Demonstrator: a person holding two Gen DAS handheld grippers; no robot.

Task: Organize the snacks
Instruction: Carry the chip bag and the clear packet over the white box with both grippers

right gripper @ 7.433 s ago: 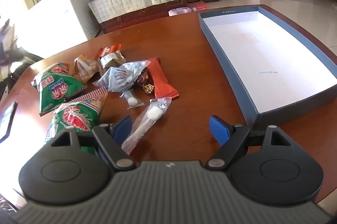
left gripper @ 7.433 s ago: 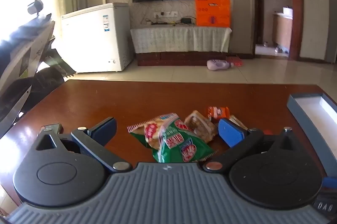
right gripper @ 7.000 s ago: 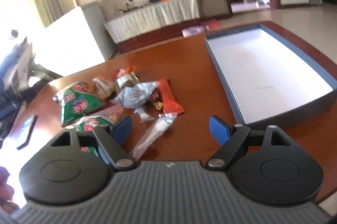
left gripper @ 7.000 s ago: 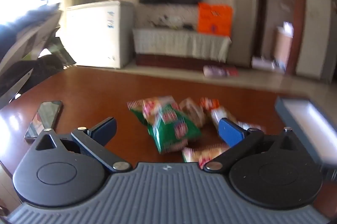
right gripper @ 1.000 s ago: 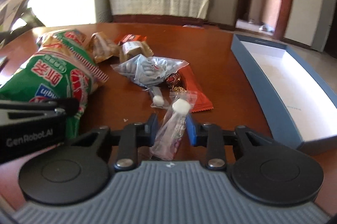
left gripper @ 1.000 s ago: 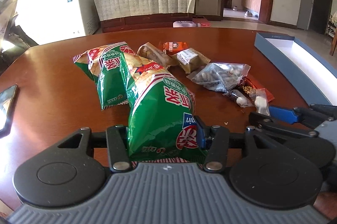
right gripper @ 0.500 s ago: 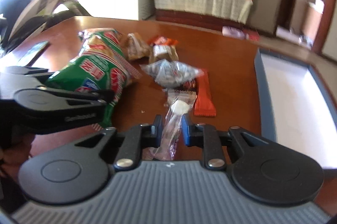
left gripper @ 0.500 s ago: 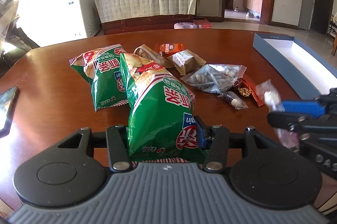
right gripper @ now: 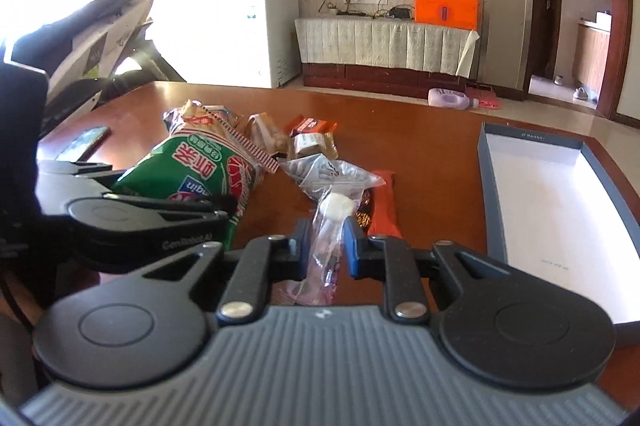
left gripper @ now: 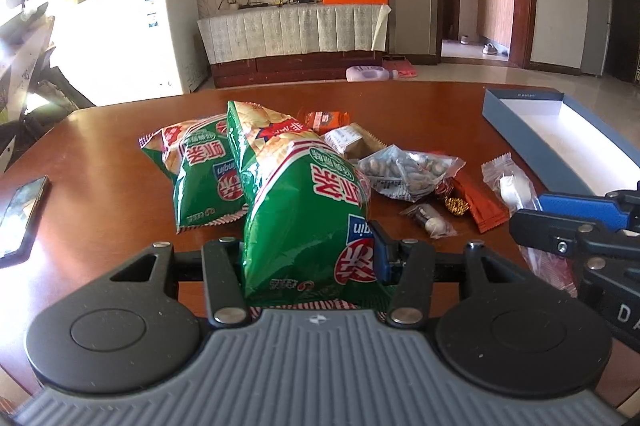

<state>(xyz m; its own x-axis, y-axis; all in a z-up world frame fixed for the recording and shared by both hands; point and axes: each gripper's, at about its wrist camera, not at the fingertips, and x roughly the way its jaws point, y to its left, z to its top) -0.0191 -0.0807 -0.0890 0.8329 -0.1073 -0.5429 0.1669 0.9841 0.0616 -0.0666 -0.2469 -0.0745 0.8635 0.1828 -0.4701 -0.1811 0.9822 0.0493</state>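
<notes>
My left gripper (left gripper: 310, 256) is shut on a green chip bag (left gripper: 304, 201) and holds it lifted above the brown table (left gripper: 100, 185). The bag also shows in the right wrist view (right gripper: 192, 169). My right gripper (right gripper: 325, 246) is shut on a clear candy packet (right gripper: 330, 226) with a white sweet inside; that packet also shows in the left wrist view (left gripper: 512, 185). A second green chip bag (left gripper: 200, 169), a clear nut bag (left gripper: 408, 169), an orange packet (left gripper: 480, 201) and small wrapped snacks (left gripper: 348, 137) lie on the table.
A blue open box with a white inside (right gripper: 560, 201) lies on the table at the right, also in the left wrist view (left gripper: 560, 137). A phone (left gripper: 22, 209) lies near the left edge. A white freezer, a TV and a scooter stand behind the table.
Both grippers have risen with their loads. The right gripper with the candy packet has moved up and back from the snack pile; the chip bag hangs higher in the left gripper.
</notes>
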